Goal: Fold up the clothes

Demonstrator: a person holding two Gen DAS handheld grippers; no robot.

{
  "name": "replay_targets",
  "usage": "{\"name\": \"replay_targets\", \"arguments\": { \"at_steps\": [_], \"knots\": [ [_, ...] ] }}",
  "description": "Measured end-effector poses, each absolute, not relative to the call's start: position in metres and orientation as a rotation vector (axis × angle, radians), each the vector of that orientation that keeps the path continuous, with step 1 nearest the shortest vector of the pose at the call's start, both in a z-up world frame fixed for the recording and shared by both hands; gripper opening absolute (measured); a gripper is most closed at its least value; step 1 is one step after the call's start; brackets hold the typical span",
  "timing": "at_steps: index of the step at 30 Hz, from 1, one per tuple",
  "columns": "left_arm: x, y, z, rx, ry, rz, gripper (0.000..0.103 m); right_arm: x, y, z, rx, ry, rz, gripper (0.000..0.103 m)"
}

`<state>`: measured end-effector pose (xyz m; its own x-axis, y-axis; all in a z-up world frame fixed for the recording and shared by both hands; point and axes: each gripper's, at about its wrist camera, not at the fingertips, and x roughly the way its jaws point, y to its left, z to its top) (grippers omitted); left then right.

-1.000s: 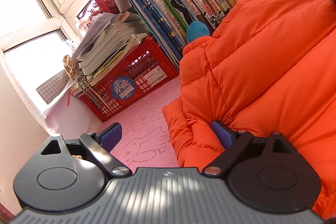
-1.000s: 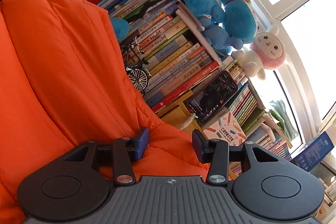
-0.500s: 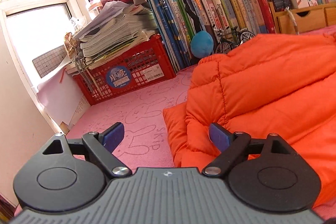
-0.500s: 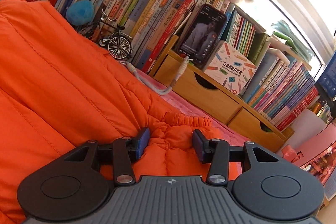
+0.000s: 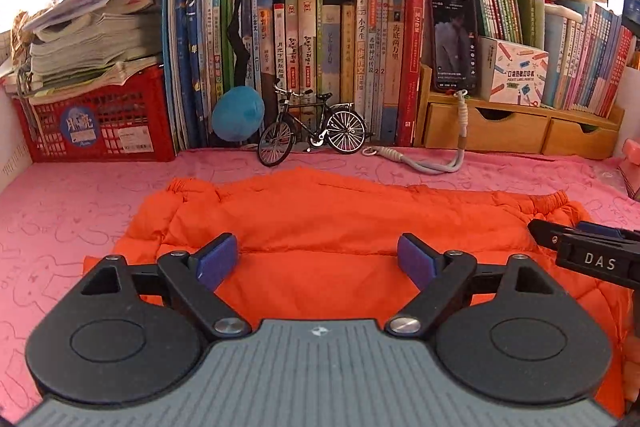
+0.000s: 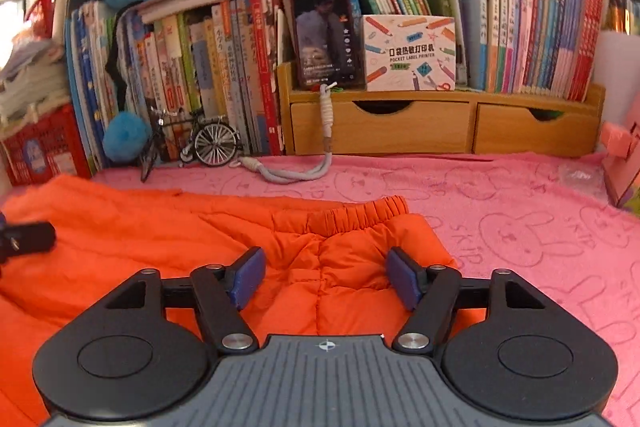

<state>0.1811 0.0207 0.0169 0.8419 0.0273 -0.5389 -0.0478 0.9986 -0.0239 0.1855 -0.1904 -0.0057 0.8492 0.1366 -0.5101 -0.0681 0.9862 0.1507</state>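
Note:
An orange padded jacket [image 5: 320, 219] lies flat on the pink towel-covered table [image 5: 80, 195]. Elastic cuffs show at its far left and far right corners. My left gripper [image 5: 318, 259] is open and empty, low over the jacket's near left part. My right gripper [image 6: 326, 277] is open and empty over the jacket [image 6: 200, 239] near its right cuff [image 6: 360, 213]. The right gripper also shows at the right edge of the left wrist view [image 5: 588, 247]. The tip of the left gripper shows at the left edge of the right wrist view [image 6: 24, 239].
Behind the jacket stand rows of books [image 5: 328, 67], a model bicycle [image 5: 312, 135], a red crate [image 5: 96, 123] with stacked papers, a wooden drawer unit [image 6: 440, 127] with a phone [image 6: 326, 31] and a lanyard [image 6: 288, 171]. Plush toys sit on top.
Both grippers have tilted down and pulled back. The jacket, which filled the views raised before, now lies flat on the table. Both stay open.

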Motion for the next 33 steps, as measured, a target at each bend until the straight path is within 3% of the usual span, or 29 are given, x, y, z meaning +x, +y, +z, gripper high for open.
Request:
{"name": "replay_targets", "arguments": {
  "at_steps": [3, 11, 15, 25, 33],
  "knots": [
    [0.188, 0.024, 0.021, -0.059, 0.559, 0.097, 0.088, 0.188, -0.187, 0.009, 0.267, 0.532, 0.152, 0.075],
    [0.209, 0.023, -0.014, 0.165, 0.566, 0.218, 0.093, 0.208, -0.124, -0.007, 0.043, 0.556, 0.104, 0.077],
    [0.211, 0.024, -0.022, 0.214, 0.579, 0.206, 0.094, 0.213, -0.124, -0.012, 0.009, 0.589, 0.095, 0.081],
    [0.203, 0.042, -0.035, 0.290, 0.533, 0.227, 0.098, 0.212, -0.142, -0.022, -0.046, 0.603, 0.047, 0.081],
    [0.206, 0.090, -0.039, 0.198, 0.582, 0.307, 0.101, 0.214, -0.179, -0.027, -0.013, 0.619, -0.013, 0.081]
  ]
}}
